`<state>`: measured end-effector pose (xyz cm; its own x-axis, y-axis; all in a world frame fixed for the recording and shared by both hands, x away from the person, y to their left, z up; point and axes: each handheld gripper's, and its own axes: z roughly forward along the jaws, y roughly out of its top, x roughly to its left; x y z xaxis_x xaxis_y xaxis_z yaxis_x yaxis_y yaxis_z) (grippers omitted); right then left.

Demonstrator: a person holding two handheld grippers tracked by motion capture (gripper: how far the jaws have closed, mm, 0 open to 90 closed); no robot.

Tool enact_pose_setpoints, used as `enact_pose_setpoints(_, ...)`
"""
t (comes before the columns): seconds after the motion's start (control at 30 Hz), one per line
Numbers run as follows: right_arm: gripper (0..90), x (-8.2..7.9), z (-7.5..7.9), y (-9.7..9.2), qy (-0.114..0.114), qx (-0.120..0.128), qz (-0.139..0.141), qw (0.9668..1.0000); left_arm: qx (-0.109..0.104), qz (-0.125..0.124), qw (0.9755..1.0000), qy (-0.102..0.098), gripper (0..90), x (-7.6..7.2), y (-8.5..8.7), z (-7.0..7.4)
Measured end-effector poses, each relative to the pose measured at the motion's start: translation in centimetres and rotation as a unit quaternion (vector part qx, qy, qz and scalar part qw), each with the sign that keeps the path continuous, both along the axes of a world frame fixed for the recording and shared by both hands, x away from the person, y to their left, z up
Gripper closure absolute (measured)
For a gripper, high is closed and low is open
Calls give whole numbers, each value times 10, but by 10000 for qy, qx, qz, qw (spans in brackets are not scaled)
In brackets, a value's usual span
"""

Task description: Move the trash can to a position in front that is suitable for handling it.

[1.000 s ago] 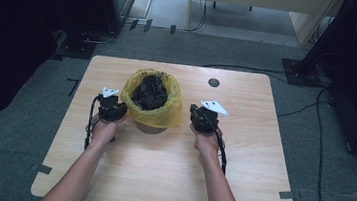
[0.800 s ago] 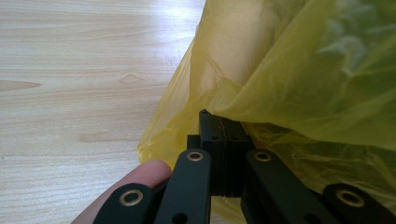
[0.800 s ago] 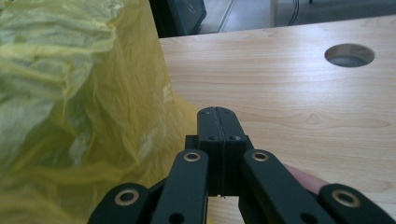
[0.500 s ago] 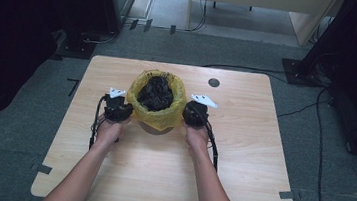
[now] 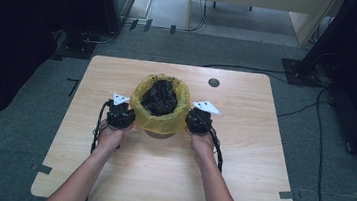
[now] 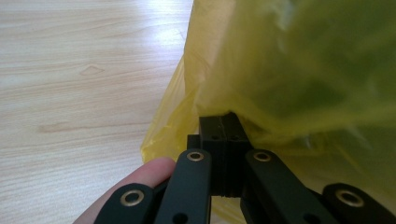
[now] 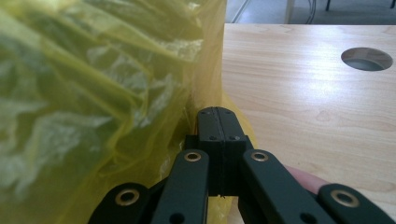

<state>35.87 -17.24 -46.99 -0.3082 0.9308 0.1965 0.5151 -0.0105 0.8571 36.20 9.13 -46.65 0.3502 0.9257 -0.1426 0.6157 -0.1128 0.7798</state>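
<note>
A small bin lined with a yellow plastic bag [image 5: 160,121] stands at the middle of the wooden table [image 5: 245,163]. It is heaped with crumpled black material [image 5: 159,96]. My left gripper [image 5: 126,112] presses against the bag's left side, and my right gripper [image 5: 194,118] against its right side. In the left gripper view the jaws [image 6: 219,123] are shut, their tips tucked under an overhanging fold of yellow bag [image 6: 299,70]. In the right gripper view the gripper [image 7: 216,117] is shut, touching the yellow film [image 7: 93,93], with nothing visible between the jaws.
A round cable hole [image 5: 213,82] sits in the table behind and right of the bin, also seen as the hole [image 7: 366,58] in the right gripper view. Dark equipment and cables lie on the grey floor around the table.
Both grippers have moved inward from either side of the bin until they touch the yellow bag. The bin has stayed in place.
</note>
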Motion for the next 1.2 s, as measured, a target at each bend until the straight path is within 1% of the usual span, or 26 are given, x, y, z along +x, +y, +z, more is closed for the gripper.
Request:
enact_pose_setpoints(0.03,900,-2,0,-1,6,3,31,10000,3,1,10000,-12,900,-2,-1,0)
enact_pose_setpoints(0.13,900,-9,0,-4,-22,-88,95,9999,-10,-50,10000,-36,900,-7,-3,-1)
enact_pose_setpoints(0.23,900,-12,1,-7,3,-140,93,9999,60,-97,9999,-113,900,-12,-6,-2)
enact_pose_setpoints(0.27,900,-13,2,-9,-30,-159,84,9998,198,88,9996,-193,900,-10,-5,-1)
enact_pose_setpoints(0.33,900,-12,2,-10,-44,-238,41,9997,174,316,9992,-164,900,-4,-1,-2)
enact_pose_setpoints(0.37,900,-12,2,-10,-44,-238,41,9997,174,316,9992,-164,900,-4,-1,-2)
enact_pose_setpoints(0.4,900,-11,3,-11,-75,-287,-14,9996,166,398,9990,-154,900,0,2,-2)
enact_pose_setpoints(0.43,900,-7,2,-13,-85,-226,-148,9996,47,450,9989,-82,900,7,5,-2)
enact_pose_setpoints(0.47,900,-4,2,-15,-89,-143,-235,9996,47,450,9989,-82,900,7,5,-2)
enact_pose_setpoints(0.5,900,-1,1,-16,-46,-20,-328,9995,22,404,9991,-85,900,10,4,-2)
enact_pose_setpoints(0.53,900,-1,1,-16,-46,-20,-328,9995,19,372,9993,-97,900,13,1,-2)
enact_pose_setpoints(0.57,900,5,-1,-17,-25,208,-390,9990,25,305,9995,-106,900,15,-2,-1)
enact_pose_setpoints(0.6,900,6,-2,-16,-14,272,-397,9988,32,265,9996,-121,900,18,-4,0)
enact_pose_setpoints(0.67,900,8,-2,-14,-44,262,-376,9989,32,175,9997,-144,900,22,-9,1)
enact_pose_setpoints(0.7,900,9,-2,-10,-121,261,-291,9992,-66,74,9998,-151,900,26,-10,2)
enact_pose_setpoints(0.73,900,10,-1,-8,-150,228,-297,9992,-96,31,9998,-147,900,28,-9,1)
enact_pose_setpoints(0.77,900,10,0,-7,-160,150,-328,9992,-132,-23,9998,-123,900,29,-9,1)
enact_pose_setpoints(0.8,900,11,0,-7,-141,177,-337,9992,-170,-76,9998,-116,900,30,-8,0)
enact_pose_setpoints(0.83,900,11,0,-7,-141,177,-337,9992,-170,-76,9998,-116,900,30,-8,0)
enact_pose_setpoints(0.87,900,11,0,-8,-136,205,-314,9992,-210,-145,9996,-102,900,29,-8,0)
enact_pose_setpoints(0.9,900,11,-1,-8,-158,124,-289,9994,-66,-257,9995,-179,900,26,-10,0)
enact_pose_setpoints(0.97,900,10,0,-10,-168,29,-232,9996,37,-327,9992,-223,900,23,-11,1)
enact_pose_setpoints(1.0,900,10,0,-10,-168,29,-232,9996,37,-327,9992,-223,900,23,-11,1)
enact_pose_setpoints(1.2,900,2,0,-15,-155,-22,-82,9998,67,-372,9989,-288,900,10,-13,0)
